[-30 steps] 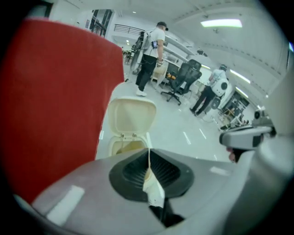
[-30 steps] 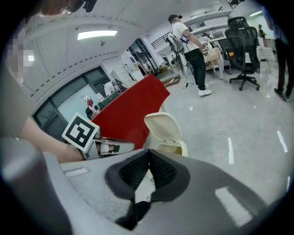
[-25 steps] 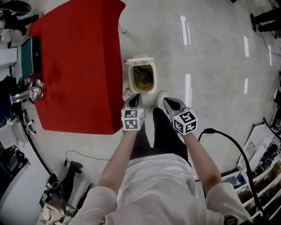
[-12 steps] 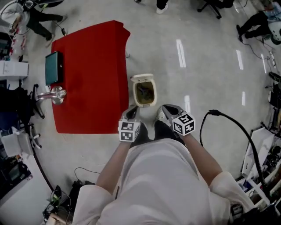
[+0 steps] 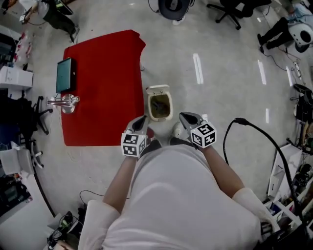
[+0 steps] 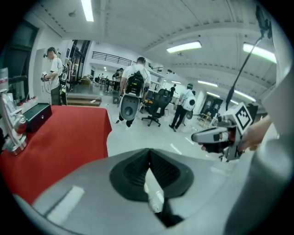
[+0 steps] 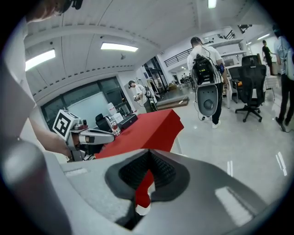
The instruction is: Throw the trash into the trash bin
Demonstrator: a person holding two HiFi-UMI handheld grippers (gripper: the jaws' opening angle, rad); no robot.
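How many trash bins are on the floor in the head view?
1: an open bin on the floor by the red table's right edge. Others may be hidden.

The tabletop (image 5: 105, 88) takes up the left part of the floor (image 5: 230, 88). A flat box (image 5: 65, 74) lies at its left edge, toward the far corner. A stand (image 5: 63, 102) sits nearer along that same edge and overhangs it. The trash bin (image 5: 159, 90) stands on the floor just beside the tabletop's right edge, near its front right corner, with trash (image 5: 160, 105) lying inside. The person (image 5: 176, 195) stands right before the bin. The left claw (image 5: 142, 120) hangs by the tabletop's front right corner, the right claw (image 5: 184, 116) just right of the bin's near end. A cable (image 5: 254, 146) loops over the floor at the right. Office chairs (image 5: 230, 10) stand well beyond the tabletop's far edge.
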